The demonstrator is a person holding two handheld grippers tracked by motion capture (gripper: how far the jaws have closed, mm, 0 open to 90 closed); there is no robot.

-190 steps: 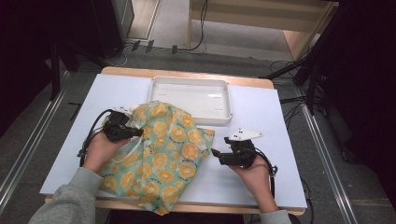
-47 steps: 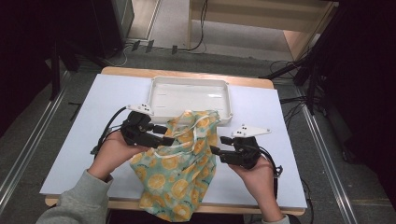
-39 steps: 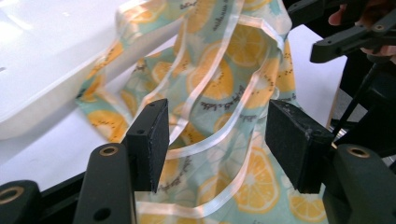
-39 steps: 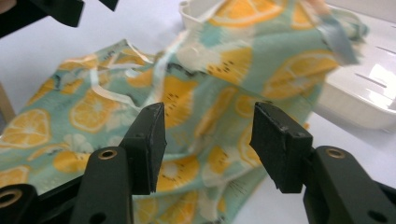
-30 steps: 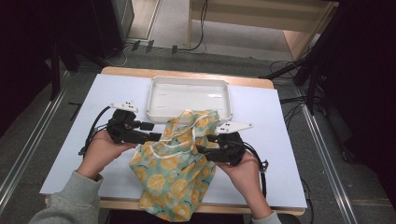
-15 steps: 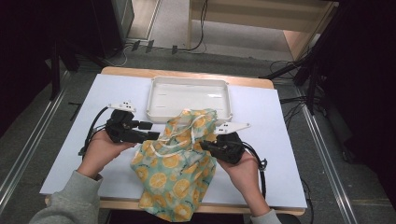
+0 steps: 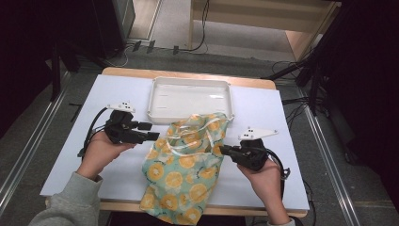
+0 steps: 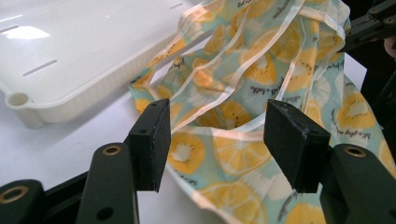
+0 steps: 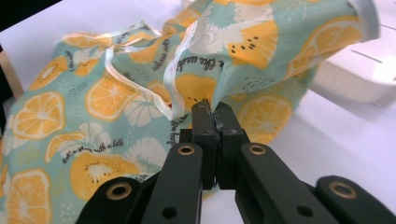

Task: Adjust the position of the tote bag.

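Right claw point(image 9: 211, 122) clamped on the fruit-print cloth's point(image 7: 186, 165) 3 o'clock edge. Left claw point(image 8: 219, 140) stands apart at its 9 o'clock edge, fabric between the jaws, ungripped. Cloth spans the desk point(image 7: 70, 155), long axis 12-to-6, below the white tray point(image 7: 155, 101).

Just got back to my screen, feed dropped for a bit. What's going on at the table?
A person is working a fruit-print cloth with a gripper in each hand. The right gripper has just closed and is pinching the cloth's edge, lifting a fold. The left gripper is open, its jaws either side of the opposite edge without pressing it. The cloth lies bunched in front of the white tray, its near end hanging off the table.
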